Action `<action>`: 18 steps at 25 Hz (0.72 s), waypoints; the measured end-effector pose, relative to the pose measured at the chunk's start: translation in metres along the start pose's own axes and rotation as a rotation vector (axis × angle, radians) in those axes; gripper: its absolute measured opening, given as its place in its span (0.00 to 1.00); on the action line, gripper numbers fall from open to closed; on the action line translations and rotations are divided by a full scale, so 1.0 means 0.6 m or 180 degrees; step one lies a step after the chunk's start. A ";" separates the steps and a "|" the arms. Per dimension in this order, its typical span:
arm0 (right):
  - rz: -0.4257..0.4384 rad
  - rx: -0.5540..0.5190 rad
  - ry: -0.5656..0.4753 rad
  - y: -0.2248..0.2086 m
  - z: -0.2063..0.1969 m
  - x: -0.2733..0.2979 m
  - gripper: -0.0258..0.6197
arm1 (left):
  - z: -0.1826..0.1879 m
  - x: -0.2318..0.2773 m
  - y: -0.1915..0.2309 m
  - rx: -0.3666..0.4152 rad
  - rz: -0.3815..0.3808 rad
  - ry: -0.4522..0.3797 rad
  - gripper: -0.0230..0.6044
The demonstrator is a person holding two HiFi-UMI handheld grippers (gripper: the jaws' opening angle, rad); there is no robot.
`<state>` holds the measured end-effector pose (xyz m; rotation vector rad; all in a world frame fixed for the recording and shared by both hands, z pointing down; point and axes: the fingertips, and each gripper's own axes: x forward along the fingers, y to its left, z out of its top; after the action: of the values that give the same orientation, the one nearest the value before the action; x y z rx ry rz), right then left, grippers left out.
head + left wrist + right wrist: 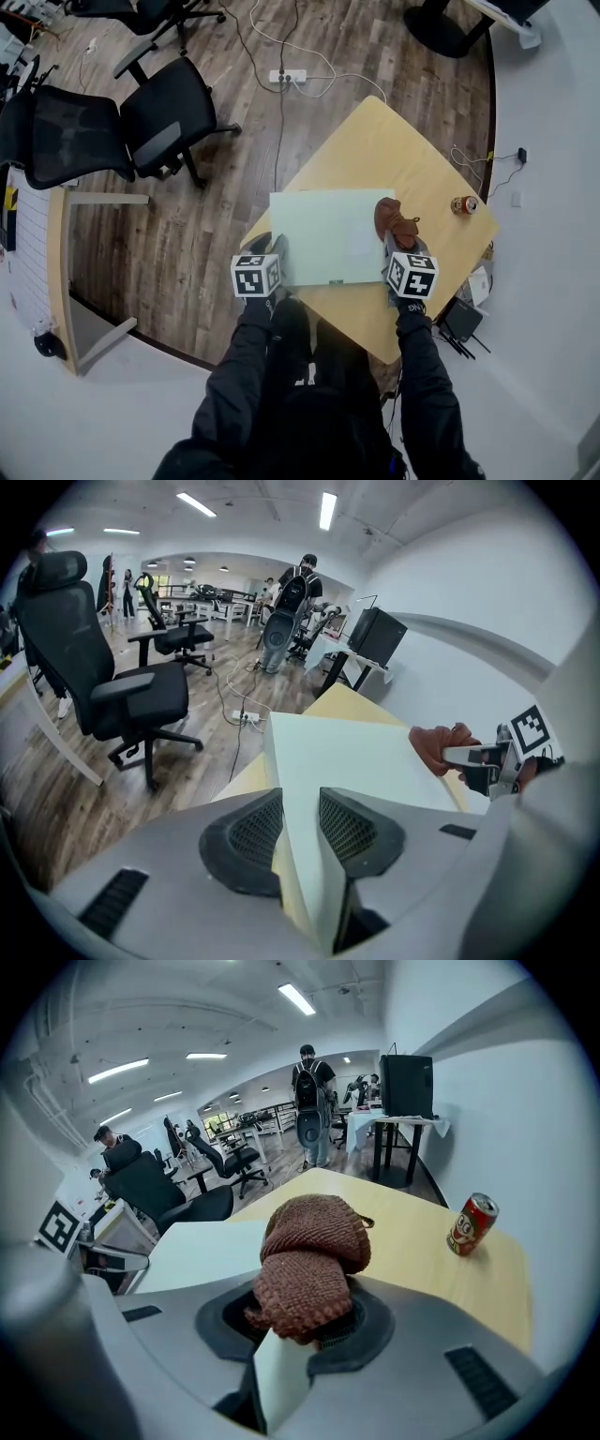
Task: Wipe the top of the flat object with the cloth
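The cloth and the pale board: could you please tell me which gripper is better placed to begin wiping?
The right gripper, probably: it grips the brown cloth at the right edge of the board, while the left gripper is clamped on its left edge, apparently steadying it.

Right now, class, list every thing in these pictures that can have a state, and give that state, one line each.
left gripper: shut on the flat board's near-left edge.
right gripper: shut on the cloth.
flat board: lying on the table, its left edge past the table's rim.
cloth: bunched up, at the board's right edge.
can: upright, apart from the board.
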<state>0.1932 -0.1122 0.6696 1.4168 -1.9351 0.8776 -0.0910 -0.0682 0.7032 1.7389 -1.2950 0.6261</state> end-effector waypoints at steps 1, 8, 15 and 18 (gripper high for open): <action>-0.0002 -0.0004 0.0011 0.002 -0.009 -0.006 0.22 | 0.000 0.000 0.000 -0.0004 0.0006 -0.0001 0.26; 0.0022 0.0019 0.0095 0.014 -0.074 -0.046 0.22 | -0.002 0.000 0.000 -0.0002 0.0052 0.0008 0.26; 0.0019 0.0018 0.0163 0.012 -0.123 -0.079 0.22 | -0.003 0.002 -0.001 -0.0009 0.0078 0.0005 0.26; 0.0020 0.0039 0.0201 0.013 -0.148 -0.098 0.22 | -0.004 0.002 -0.002 -0.0012 0.0090 0.0005 0.26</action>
<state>0.2079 -0.0068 0.6776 1.3744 -1.8911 0.9277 -0.0896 -0.0664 0.7051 1.7192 -1.3209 0.6407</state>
